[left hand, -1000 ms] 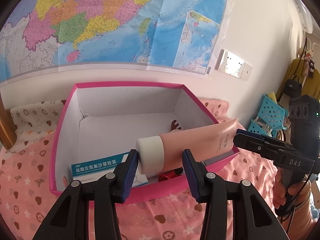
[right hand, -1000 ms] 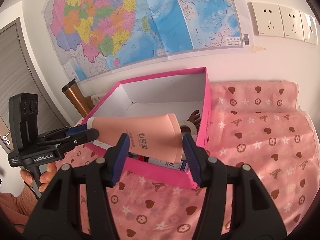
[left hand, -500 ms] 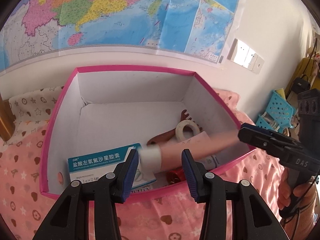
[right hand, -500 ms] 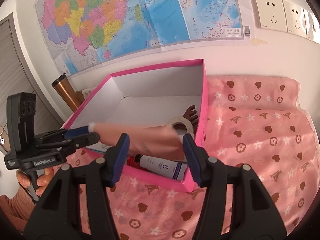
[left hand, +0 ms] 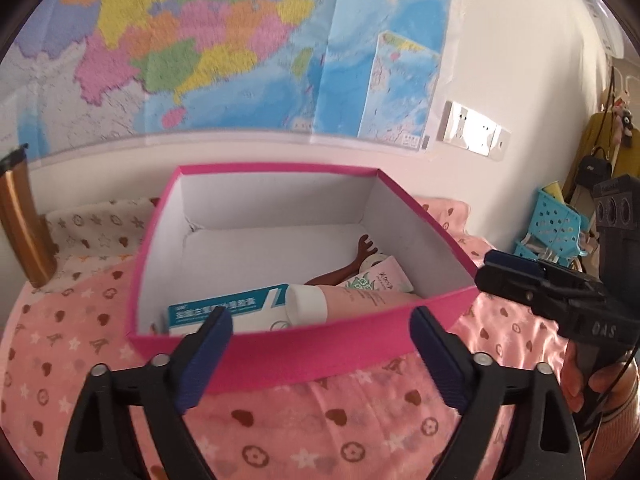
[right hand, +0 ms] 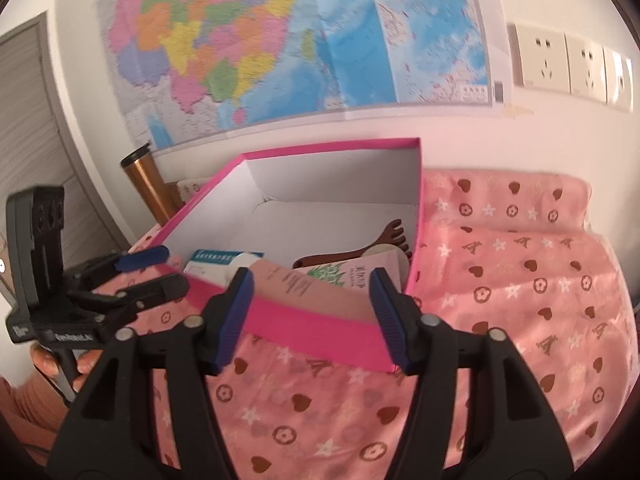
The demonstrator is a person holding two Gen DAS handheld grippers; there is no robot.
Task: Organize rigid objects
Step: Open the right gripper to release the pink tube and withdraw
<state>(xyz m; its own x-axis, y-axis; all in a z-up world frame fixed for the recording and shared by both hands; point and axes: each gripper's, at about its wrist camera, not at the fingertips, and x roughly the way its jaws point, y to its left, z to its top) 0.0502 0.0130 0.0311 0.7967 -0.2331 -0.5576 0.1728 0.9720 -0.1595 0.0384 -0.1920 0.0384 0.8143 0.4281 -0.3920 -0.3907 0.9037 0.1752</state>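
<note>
A pink tube with a white cap [left hand: 340,300] lies in the pink box [left hand: 304,356] on the bed. It leans on a teal-and-white medicine carton [left hand: 228,308], a brown foot-shaped scratcher [left hand: 352,264] and a tape roll. My left gripper [left hand: 320,360] is open and empty in front of the box's near wall. My right gripper [right hand: 312,316] is open and empty at the box's near corner, the pink tube [right hand: 316,292] just beyond it. Each gripper shows in the other's view: the right gripper [left hand: 532,276] and the left gripper [right hand: 148,276].
The box [right hand: 320,328] sits on a pink heart-patterned bedspread [right hand: 520,300]. A copper tumbler [right hand: 146,188] stands at the left by the wall. A map and wall sockets [right hand: 568,64] hang behind. Blue baskets [left hand: 556,224] stand far right.
The pink tube, held over the box by both grippers, dropped into it. Both grippers opened wider and pulled back from the box.
</note>
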